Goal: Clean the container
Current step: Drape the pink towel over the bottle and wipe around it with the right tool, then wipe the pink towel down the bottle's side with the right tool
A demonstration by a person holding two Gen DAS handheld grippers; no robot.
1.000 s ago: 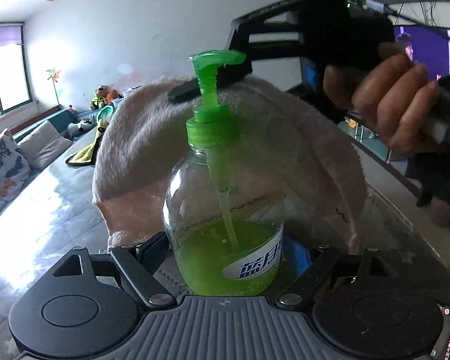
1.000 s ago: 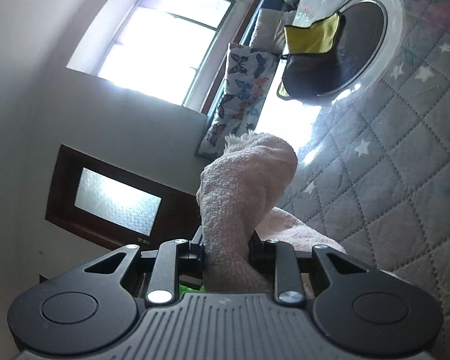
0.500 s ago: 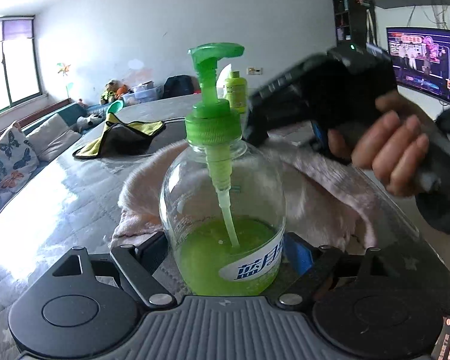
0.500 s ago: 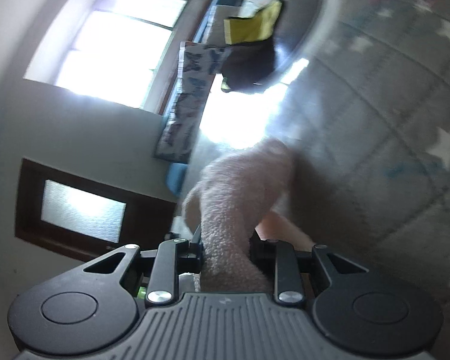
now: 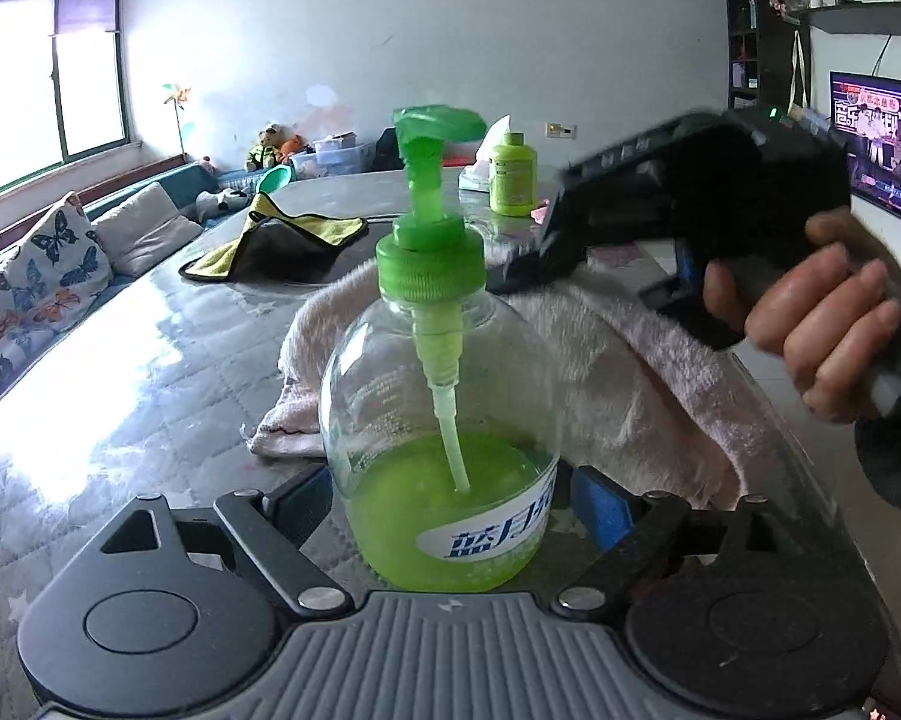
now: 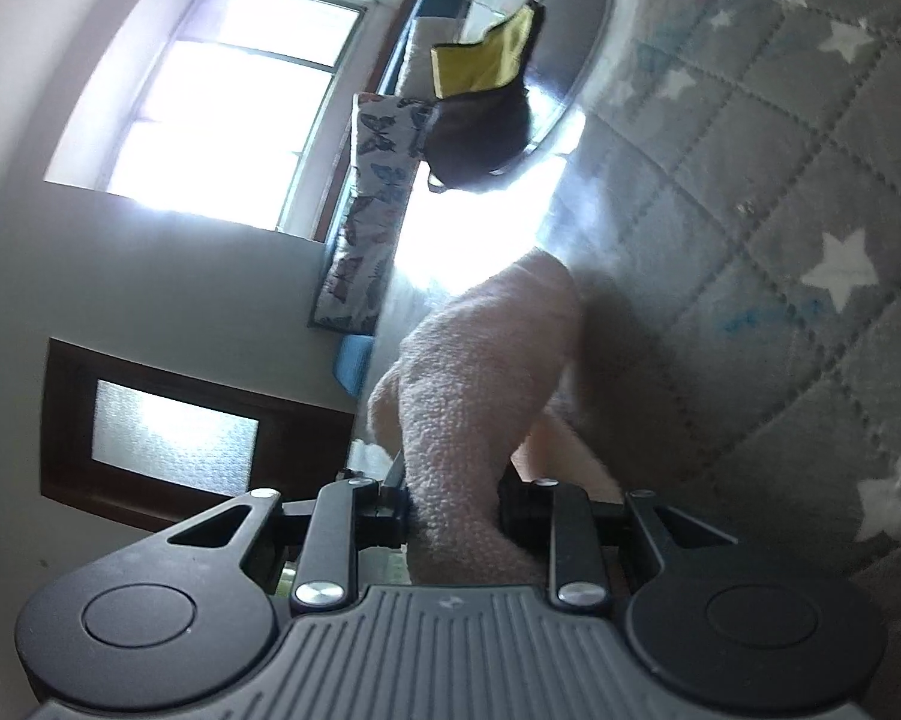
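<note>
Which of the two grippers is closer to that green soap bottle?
Left. The left gripper has the soap bottle between its fingers, which have just been opening. The right gripper, shut on the pink towel, is behind the bottle.

Clear glossy plastic soap bottle point(image 5: 438, 420) with green plastic pump; fluffy pink terry towel point(image 6: 480, 396); quilted tabletop point(image 5: 120, 372) under a glossy sheen.

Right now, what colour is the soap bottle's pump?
Bright green pump, clearest in the left wrist view.
</note>
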